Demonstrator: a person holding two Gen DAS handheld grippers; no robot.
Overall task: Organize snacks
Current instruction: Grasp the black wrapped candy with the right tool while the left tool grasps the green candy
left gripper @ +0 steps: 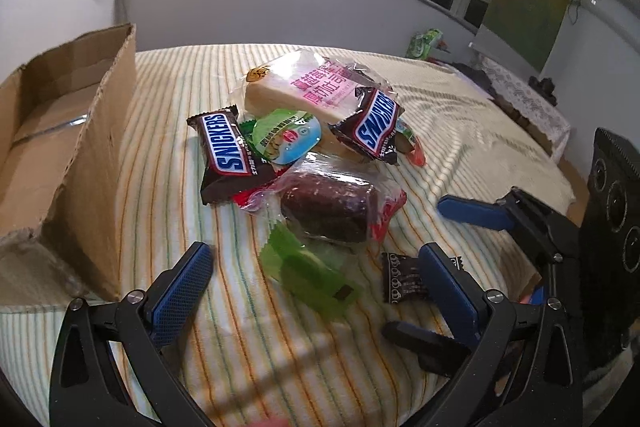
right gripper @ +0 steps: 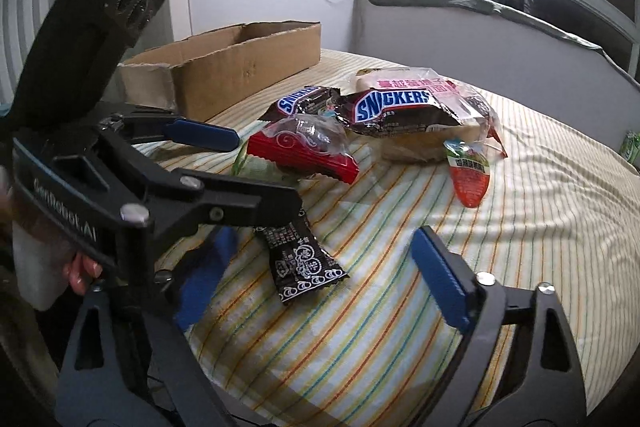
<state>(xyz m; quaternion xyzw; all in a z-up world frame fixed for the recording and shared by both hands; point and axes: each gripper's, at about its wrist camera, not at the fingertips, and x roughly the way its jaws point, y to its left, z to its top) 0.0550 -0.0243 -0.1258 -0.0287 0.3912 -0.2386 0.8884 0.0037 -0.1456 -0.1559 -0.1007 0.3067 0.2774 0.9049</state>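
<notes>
- At the far left you have the cardboard box (left gripper: pixel 68 147); it stands open on the striped cloth (left gripper: pixel 248 347), well apart from the pile of snacks, and I judge it is where the snacks should go.
- Your left gripper (left gripper: pixel 316 291) is released, with nothing pressed between its blue pads; the green wrapper (left gripper: pixel 308 275) lies between them on the cloth.
- This green wrapper looks thin and very light. It will crumple and slip, so take it across the middle, low to the cloth.
- Next comes the pile: one Snickers bar (left gripper: pixel 226 155) leans on a round green pack, and the wrapped chocolate cake (left gripper: pixel 332 207) lies just in front. The cake is soft; hold it gently at the sides, not on top.
- The big bread pack (left gripper: pixel 304 87) lies at the back with a second Snickers bar (left gripper: pixel 376 123) resting on it. The film is slippery, so pinch the sealed end.
- The small black candy (right gripper: pixel 304 263) lies just in front of your right gripper (right gripper: pixel 320 263), which is open and holds nothing. The candy is flat and stiff; grip it by the long edges.
</notes>
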